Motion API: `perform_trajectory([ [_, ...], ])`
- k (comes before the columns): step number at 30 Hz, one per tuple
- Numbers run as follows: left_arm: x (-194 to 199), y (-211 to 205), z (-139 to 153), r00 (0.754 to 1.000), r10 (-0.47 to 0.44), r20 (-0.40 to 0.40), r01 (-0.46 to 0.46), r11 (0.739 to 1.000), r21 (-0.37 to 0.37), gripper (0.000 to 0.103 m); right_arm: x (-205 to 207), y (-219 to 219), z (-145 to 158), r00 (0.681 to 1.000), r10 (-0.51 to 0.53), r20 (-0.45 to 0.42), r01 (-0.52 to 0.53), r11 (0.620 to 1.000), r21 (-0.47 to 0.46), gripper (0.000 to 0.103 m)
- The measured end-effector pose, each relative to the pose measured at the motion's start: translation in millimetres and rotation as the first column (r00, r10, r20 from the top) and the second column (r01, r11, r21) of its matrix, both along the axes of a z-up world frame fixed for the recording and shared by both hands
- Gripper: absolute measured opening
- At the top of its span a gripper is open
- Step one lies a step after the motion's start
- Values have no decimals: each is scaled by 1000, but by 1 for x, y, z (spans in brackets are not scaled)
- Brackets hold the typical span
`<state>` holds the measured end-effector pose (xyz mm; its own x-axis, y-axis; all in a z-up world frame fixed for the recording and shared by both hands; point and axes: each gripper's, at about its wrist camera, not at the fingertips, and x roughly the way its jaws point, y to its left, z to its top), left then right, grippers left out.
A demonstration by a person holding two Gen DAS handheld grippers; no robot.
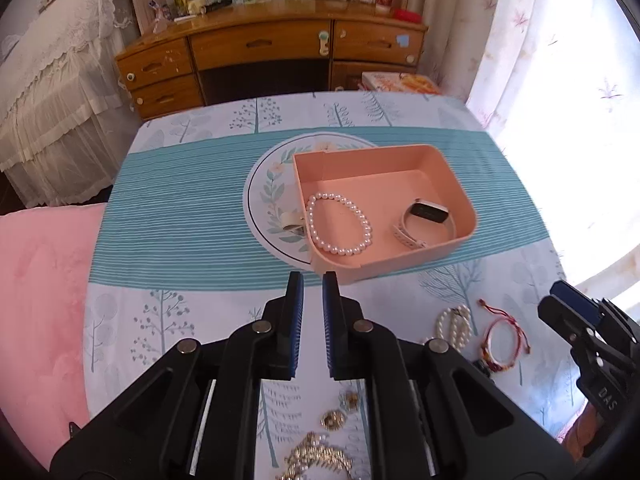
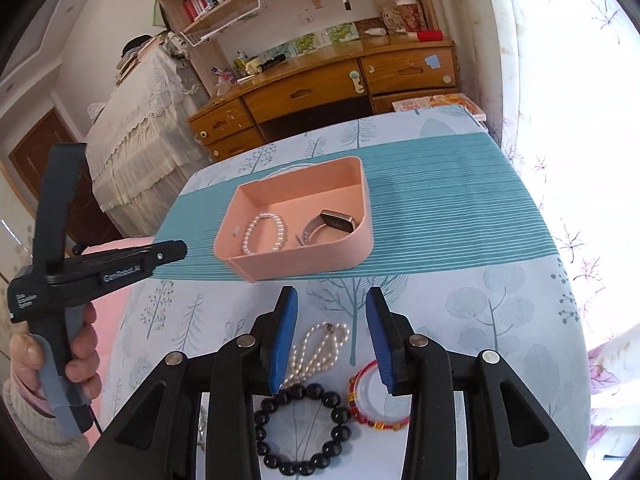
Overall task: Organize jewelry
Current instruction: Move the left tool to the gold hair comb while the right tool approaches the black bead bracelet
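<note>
A pink open box (image 1: 460, 184) (image 2: 296, 256) stands on the tablecloth and holds a pearl bracelet (image 1: 316, 236) (image 2: 250, 236) and a white smartwatch (image 1: 430, 212) (image 2: 338, 220). My left gripper (image 1: 313, 280) hovers before the box's near wall, shut, with nothing between its blue pads. My right gripper (image 2: 332, 294) is open above a pearl necklace (image 2: 320, 344) lying on the cloth; its pads touch nothing. Close under it lie a black bead bracelet (image 2: 340, 416) and a red bangle (image 2: 360, 408). Gold pieces (image 1: 332, 420) lie beneath the left gripper.
A small pale item (image 1: 290, 224) lies against the box's left wall. A red string bracelet (image 1: 516, 332) lies right of the pearls. A wooden desk (image 1: 260, 44) stands beyond the table's far edge, a pink cushion (image 1: 40, 300) at its left, curtains (image 1: 560, 80) at right.
</note>
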<state>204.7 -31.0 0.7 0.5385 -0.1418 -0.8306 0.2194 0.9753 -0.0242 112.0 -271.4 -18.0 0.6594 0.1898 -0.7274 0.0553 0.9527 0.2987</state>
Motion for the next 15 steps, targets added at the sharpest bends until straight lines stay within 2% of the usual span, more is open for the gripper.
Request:
perform_trajectory([
  [3, -28, 12, 11, 1000, 3, 10, -3, 999, -32, 7, -19, 7, 10, 999, 5, 36, -5, 1000, -16, 36],
  [7, -68, 24, 17, 999, 25, 40, -24, 999, -29, 7, -49, 15, 24, 997, 15, 73, -13, 1000, -28, 36],
  [11, -105, 35, 12, 995, 69, 77, -67, 998, -17, 7, -77, 22, 33, 996, 25, 91, -22, 999, -28, 36],
  [15, -134, 48, 1, 992, 102, 71, -97, 993, -70, 7, -90, 29, 34, 995, 40, 87, -38, 999, -29, 36],
])
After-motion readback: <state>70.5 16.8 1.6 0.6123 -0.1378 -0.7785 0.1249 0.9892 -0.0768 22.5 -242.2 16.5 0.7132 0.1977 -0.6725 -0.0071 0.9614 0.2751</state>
